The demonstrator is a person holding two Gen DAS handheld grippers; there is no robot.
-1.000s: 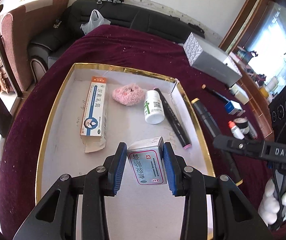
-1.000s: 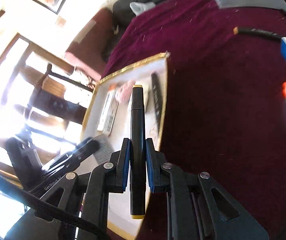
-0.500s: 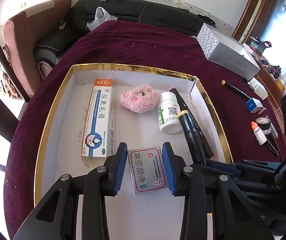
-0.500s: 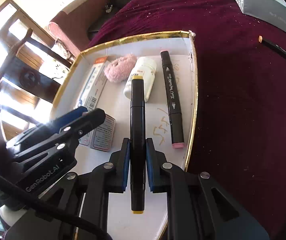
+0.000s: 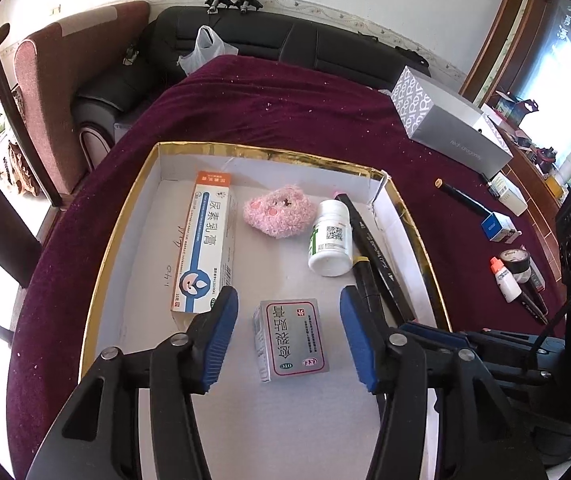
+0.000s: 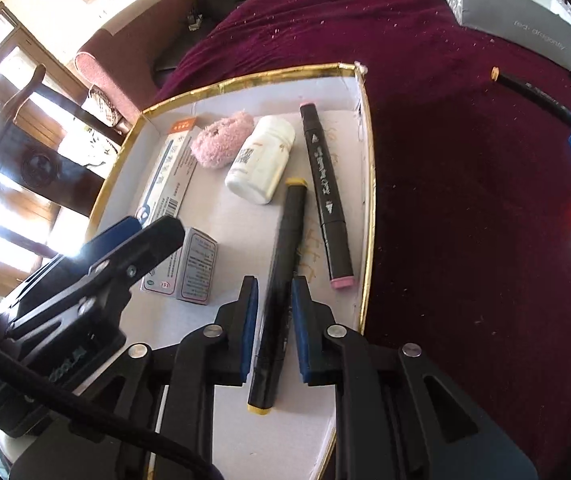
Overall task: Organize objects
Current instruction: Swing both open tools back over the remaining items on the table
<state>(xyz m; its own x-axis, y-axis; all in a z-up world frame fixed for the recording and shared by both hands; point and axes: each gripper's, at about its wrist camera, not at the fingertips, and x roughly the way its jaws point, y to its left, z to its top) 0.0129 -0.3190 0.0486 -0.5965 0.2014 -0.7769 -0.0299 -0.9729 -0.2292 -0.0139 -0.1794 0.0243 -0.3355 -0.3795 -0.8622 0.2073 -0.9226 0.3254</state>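
My tray (image 5: 123,236) holds cartons, a bottle (image 5: 328,238), markers; left claw (image 5: 288,338) wide, just opening off the small box (image 5: 290,339); right claw (image 6: 272,330) loosely straddles a marker (image 6: 281,272).

A: The yellow-capped marker (image 5: 367,280) in the left wrist view: how much of it shows?
B: Only its upper part; the lower end is hidden behind the right finger (image 5: 355,336) of the left gripper (image 5: 287,336).
A: The print on the small medicine box (image 5: 291,340)?
B: Too small to read.
A: And the grey carton (image 6: 517,8)?
B: Cut off by the right wrist view's top edge.
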